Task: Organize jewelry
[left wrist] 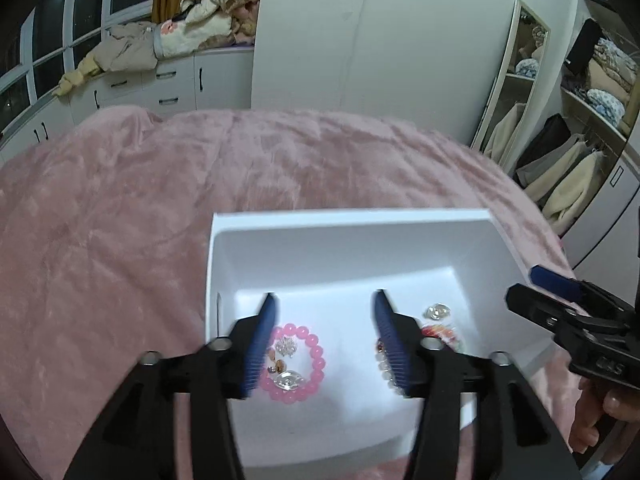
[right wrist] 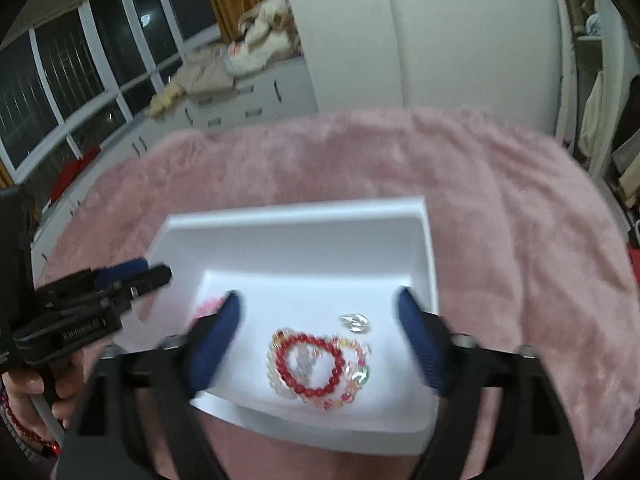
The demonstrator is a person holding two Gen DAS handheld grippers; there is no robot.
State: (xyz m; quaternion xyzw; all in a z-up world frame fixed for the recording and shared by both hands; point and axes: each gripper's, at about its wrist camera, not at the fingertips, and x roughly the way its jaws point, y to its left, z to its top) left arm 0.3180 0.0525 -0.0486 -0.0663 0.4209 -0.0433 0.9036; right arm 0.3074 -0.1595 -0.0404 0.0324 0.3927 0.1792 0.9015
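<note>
A white tray (left wrist: 352,236) lies on a pink furry blanket. In it, a pink bead bracelet (left wrist: 296,362) with small clear and amber charms inside lies on the left. A red bead bracelet (right wrist: 314,364) lies over clear and coloured bracelets on the right, with a clear crystal piece (right wrist: 354,322) beside it. My left gripper (left wrist: 324,300) is open and empty above the tray, over the pink bracelet. My right gripper (right wrist: 320,300) is open and empty above the red bracelet. Each gripper shows at the edge of the other's view.
The pink blanket (left wrist: 120,220) covers the bed all around the tray. White cabinets with piled clothes (left wrist: 168,40) stand behind, beside a white wardrobe (left wrist: 360,32). Open shelves with hanging clothes (left wrist: 568,168) stand at the right.
</note>
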